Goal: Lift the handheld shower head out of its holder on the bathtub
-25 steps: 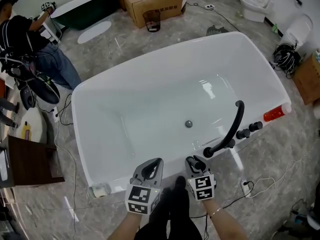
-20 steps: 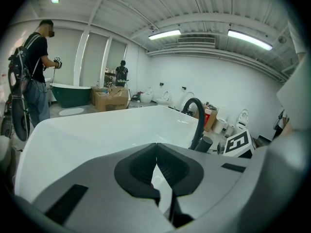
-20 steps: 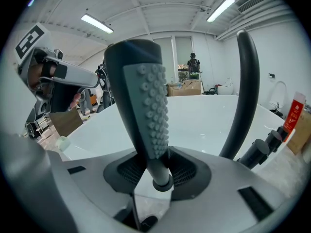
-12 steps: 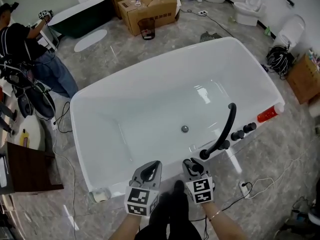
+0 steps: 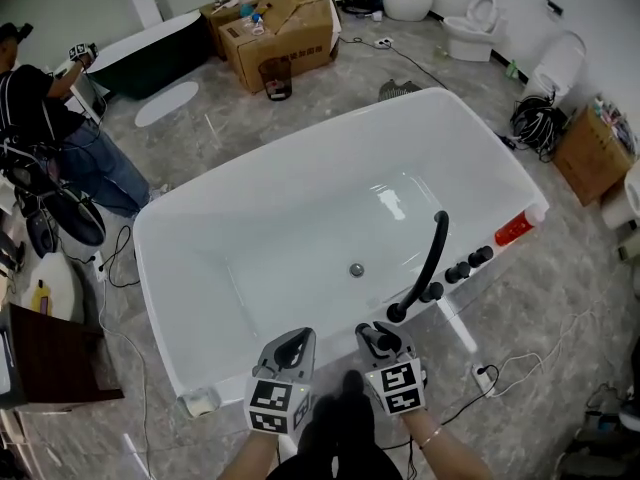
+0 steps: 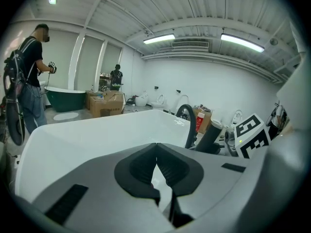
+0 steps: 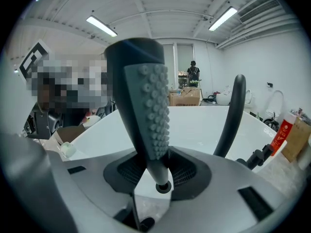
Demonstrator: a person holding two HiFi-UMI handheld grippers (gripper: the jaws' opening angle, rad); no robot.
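Note:
The white bathtub [image 5: 250,218] lies below me, with its black arched spout [image 5: 430,253] and black knobs [image 5: 468,263] on the near right rim. My right gripper [image 5: 378,340] is shut on the dark handheld shower head [image 7: 146,106]. The head stands upright between the pads, its nubbed grey face turned right and its lower tip just below them. In the right gripper view the gripper [image 7: 158,171] hovers over the near rim, the spout [image 7: 232,115] to its right. My left gripper [image 5: 292,348] hangs beside it with nothing in it, and its pads [image 6: 165,171] meet. I cannot make out the holder.
A red bottle [image 5: 510,230] lies on the tub's right rim, and a tape roll [image 5: 200,403] on its near left corner. A person [image 5: 60,128] stands at far left beside a dark green tub [image 5: 150,43]. Cardboard boxes [image 5: 280,28], toilets [image 5: 470,23] and floor cables [image 5: 500,373] surround the bath.
Both grippers have risen a little above the near rim, the right one carrying the shower head with it. The tub sits smaller and further left in the head view.

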